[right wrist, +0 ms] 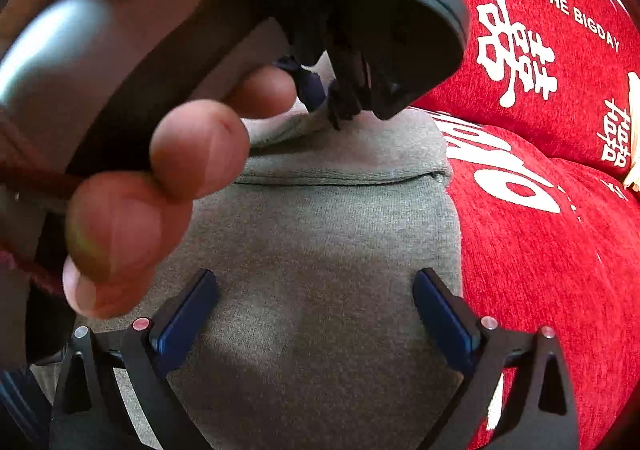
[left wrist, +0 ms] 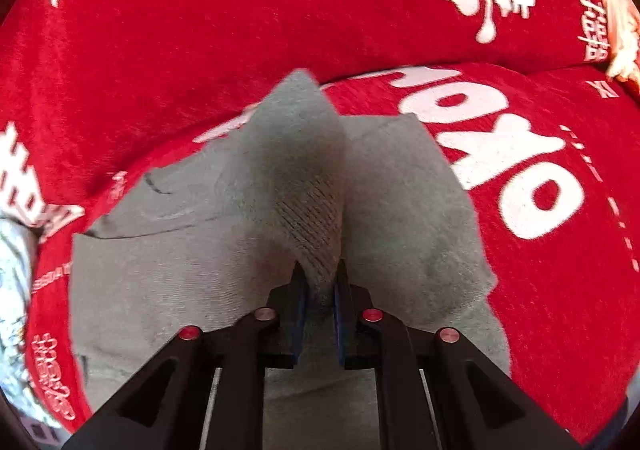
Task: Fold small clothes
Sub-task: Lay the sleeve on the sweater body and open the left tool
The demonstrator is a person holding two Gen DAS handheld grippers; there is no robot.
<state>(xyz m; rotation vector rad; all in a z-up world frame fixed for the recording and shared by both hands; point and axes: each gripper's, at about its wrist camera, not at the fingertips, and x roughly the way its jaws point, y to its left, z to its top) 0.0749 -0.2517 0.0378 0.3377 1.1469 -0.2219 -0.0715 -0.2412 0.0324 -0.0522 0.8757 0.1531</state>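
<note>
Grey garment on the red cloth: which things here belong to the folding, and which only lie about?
Belongs to the job:
- grey garment
- left hand-held gripper, pinching a fold of it
- right hand-held gripper, open above it

Only lying about:
- red cloth with white lettering
- pale object at the edge

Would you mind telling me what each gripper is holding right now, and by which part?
The left gripper is shut on a raised, ribbed fold of the grey garment. The right gripper is open above the garment and holds nothing.
</note>
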